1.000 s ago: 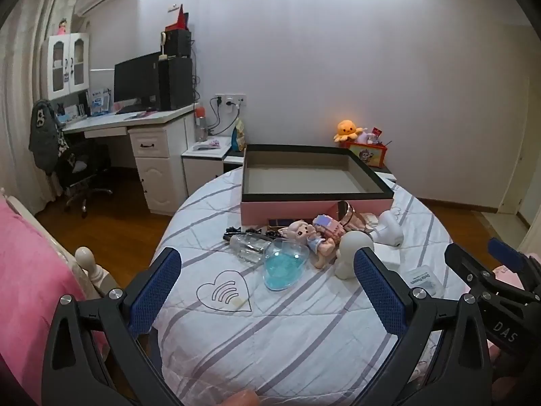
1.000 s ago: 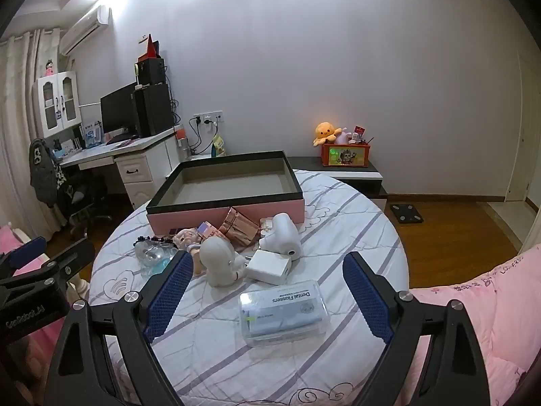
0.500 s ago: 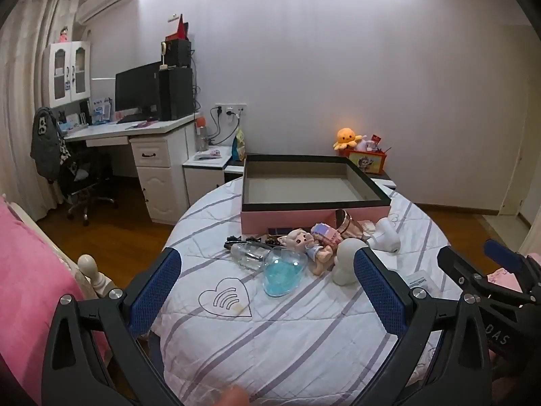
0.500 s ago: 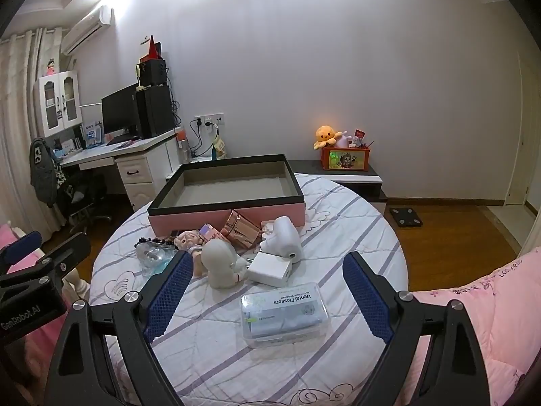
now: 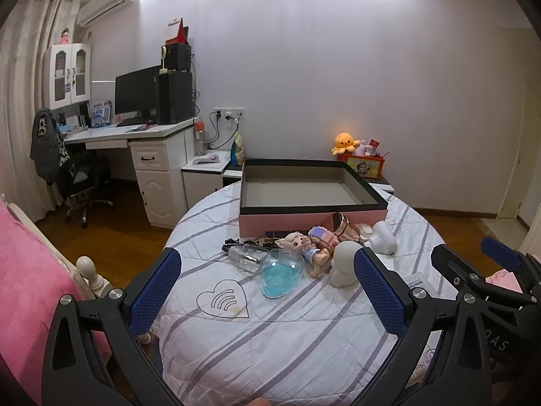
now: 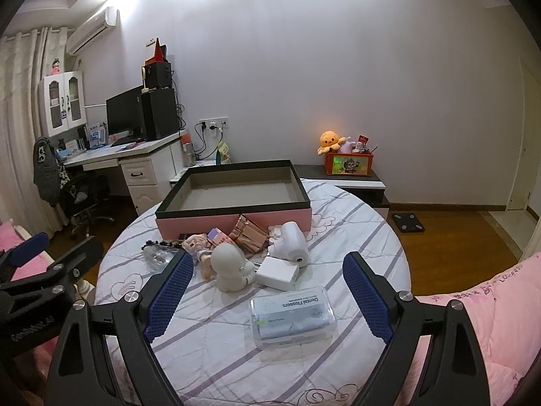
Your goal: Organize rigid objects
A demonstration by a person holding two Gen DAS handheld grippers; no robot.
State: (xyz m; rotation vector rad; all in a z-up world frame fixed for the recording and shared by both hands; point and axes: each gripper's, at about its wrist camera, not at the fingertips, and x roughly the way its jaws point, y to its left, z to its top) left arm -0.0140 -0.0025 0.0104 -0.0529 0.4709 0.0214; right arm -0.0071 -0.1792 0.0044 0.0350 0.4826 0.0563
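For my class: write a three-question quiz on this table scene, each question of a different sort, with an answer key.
1. True or false: the pink box already holds items.
2. Which item lies nearest the right gripper? A) floss box B) blue heart case C) clear bottle
3. Fill in: both the right gripper and the left gripper are ____ and hold nothing.

Key: 1 false, it is empty; 2 A; 3 open.
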